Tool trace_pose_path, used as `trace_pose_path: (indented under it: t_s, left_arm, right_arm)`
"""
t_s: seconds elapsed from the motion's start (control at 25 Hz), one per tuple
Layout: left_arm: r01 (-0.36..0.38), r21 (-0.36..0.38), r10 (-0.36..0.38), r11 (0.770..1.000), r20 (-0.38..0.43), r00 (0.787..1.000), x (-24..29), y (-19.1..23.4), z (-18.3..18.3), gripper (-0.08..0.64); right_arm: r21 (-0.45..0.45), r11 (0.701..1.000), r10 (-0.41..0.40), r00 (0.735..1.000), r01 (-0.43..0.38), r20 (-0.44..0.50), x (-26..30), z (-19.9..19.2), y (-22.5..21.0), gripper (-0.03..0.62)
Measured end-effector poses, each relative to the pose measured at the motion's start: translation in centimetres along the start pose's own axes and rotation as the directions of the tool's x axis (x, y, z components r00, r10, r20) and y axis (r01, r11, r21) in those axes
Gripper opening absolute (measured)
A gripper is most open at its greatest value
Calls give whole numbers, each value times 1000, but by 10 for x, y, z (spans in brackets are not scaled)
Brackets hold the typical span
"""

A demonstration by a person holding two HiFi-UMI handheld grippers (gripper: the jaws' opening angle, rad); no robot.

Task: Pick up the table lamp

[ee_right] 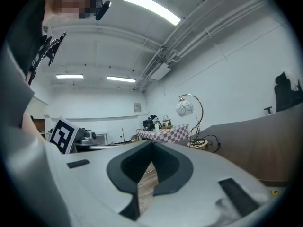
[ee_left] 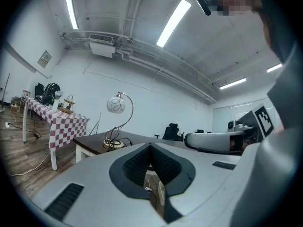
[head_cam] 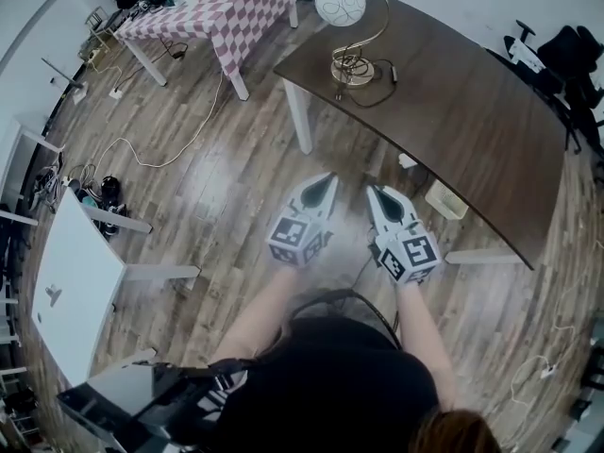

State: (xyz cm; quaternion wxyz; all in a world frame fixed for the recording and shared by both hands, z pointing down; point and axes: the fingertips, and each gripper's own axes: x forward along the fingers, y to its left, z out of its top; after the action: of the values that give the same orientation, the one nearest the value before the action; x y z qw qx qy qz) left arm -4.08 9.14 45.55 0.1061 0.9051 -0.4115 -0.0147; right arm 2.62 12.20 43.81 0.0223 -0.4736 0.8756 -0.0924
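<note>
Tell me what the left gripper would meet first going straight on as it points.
Probably the near edge of the dark brown wooden table, right of the white-globe brass lamp; height unclear.

Shiny gold-toned metal table lamp (head_cam: 351,64), dark matt wood table (head_cam: 472,111), glossy wood-plank floor (head_cam: 217,159).

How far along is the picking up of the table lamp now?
Done: nothing; the table lamp stands untouched on the dark table. In hand: the left tool and right tool, both shut and empty, point toward it from a distance. Left: reach, grip, lift.
</note>
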Motion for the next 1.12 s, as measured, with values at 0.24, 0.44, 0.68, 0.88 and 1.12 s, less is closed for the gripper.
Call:
trace_pose_path:
  t_s: [0.24, 0.44, 0.68, 0.88, 1.12]
  left_arm:
    - [2, -5, -2, 1000, -2, 1000, 13, 15, 1, 2]
    - [-9, -16, 9, 1000, -7, 1000, 26, 29, -1, 2]
    - [-37, -23, 37, 999, -10, 999, 55, 54, -1, 2]
    - [-47, -22, 47, 999, 1, 999, 86, 75, 7, 2]
    - [-69, -28, 69, 997, -13, 998, 130, 98, 10, 2]
  right_arm:
    - [9, 1000, -5, 1000, 5, -6, 21, -1, -9, 3]
    - [15, 1000, 8, 1000, -7, -17, 37, -3, -18, 3]
    - [29, 999, 33, 999, -33, -24, 70, -5, -41, 3]
    - [16, 998, 60, 998, -59, -34, 104, 2, -63, 3]
    - [21, 997, 77, 995, -76, -56, 136, 7, -96, 3]
